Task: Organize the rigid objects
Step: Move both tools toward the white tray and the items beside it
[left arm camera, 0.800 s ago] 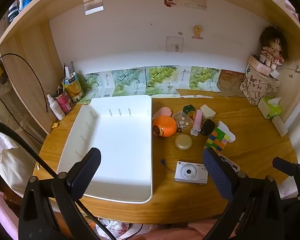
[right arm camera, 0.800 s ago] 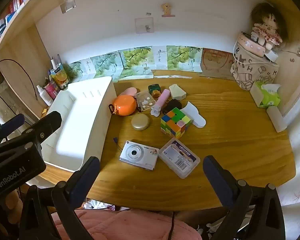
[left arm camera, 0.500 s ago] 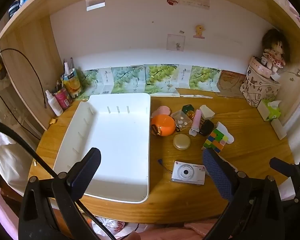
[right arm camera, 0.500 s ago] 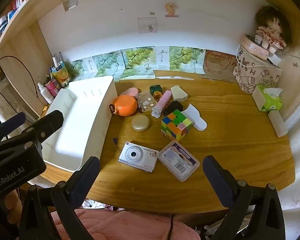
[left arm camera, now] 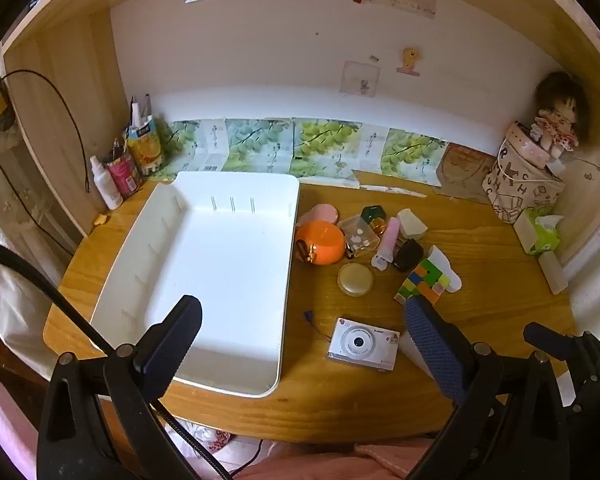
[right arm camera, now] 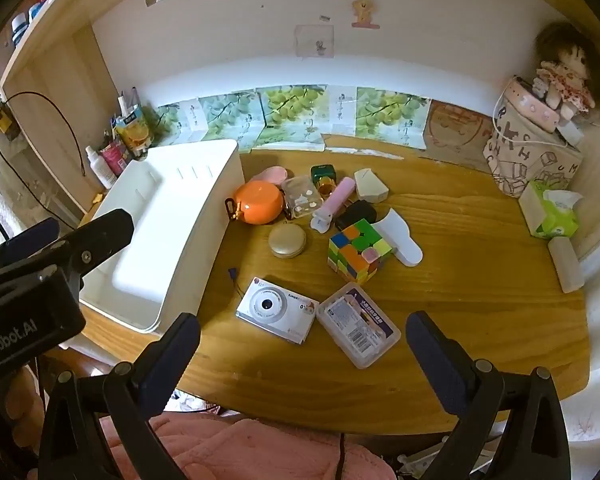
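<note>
- My left jaws (left arm camera: 300, 340) hang released at the lower edge of the frame, gripping nothing, above the white tray's (left arm camera: 204, 280) near rim.
- My right jaws (right arm camera: 302, 354) gape too, empty, above the counter (right arm camera: 480, 280).
- Just beyond: white camera (right arm camera: 276, 310), clear card box (right arm camera: 358, 324).
- Centre frame: colour cube (right arm camera: 358, 250), orange case (right arm camera: 259, 202).

On your wooden worktop (right arm camera: 480, 280), the white plastic tray (right arm camera: 172, 216) lies left; the silver compact camera (right arm camera: 276, 310) sits right of it, the clear plastic case (right arm camera: 358, 326) just beside.
</note>
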A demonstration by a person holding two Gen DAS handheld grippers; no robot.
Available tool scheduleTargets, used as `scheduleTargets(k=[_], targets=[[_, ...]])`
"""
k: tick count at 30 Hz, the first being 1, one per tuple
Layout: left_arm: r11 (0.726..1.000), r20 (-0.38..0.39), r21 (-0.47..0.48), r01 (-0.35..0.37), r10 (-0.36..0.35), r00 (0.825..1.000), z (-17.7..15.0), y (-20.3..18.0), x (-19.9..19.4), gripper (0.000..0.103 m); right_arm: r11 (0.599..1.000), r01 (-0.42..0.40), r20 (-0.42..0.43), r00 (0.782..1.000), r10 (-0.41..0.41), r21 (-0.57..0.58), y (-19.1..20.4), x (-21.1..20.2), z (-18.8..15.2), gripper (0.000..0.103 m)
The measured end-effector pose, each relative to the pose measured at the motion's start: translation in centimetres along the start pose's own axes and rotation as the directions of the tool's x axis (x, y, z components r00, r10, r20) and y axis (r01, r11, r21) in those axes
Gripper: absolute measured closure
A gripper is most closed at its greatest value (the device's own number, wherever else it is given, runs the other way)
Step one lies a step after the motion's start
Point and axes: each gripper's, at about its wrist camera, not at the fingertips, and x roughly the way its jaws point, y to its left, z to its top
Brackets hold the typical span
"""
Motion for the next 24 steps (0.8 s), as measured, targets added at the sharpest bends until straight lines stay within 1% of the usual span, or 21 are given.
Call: scheduleTargets(k=[5, 11, 15, 16, 24], targets=[[1.000, -0.042, -0.018, -0.023, 0.023, 0.999, -0.1, -0.3, 0.5, 0.003, 1.000, -0.029, -0.039, 0.999, 0.028, -0.003, -0.6, 0.8, 0.0, 0.000], [0.997, -0.065, -0.052, -0.064, 0.060, 0.996, -0.4, -0.3, 0.6, 0.006, 0.997, -0.078, -0.111, 0.991, 0.077, -0.003, -1.7, 2.0, 0.1, 0.000], [0.994, -0.083, -0.069, -0.081, 0.075, 0.994, -1.0, -0.4, 0.7, 0.006, 0.993, -0.116, -0.158, 0.981, 0.114, -0.003, -2.4, 3.1, 0.4, 0.000], [0.994, -0.091, -0.073, -0.084, 0.077, 0.993, -0.3, -0.5, 1.0, 0.006, 0.992, -0.124, -0.169, 0.978, 0.122, -0.001, -2.6, 3.4, 0.5, 0.000], [0.978, -0.103, -0.181, -0.100, 0.082, 0.991, -0.5, 1.8, 0.8, 0.006, 0.985, -0.170, -0.260, 0.951, 0.167, 0.010, -3.7, 6.2, 0.3, 0.000]])
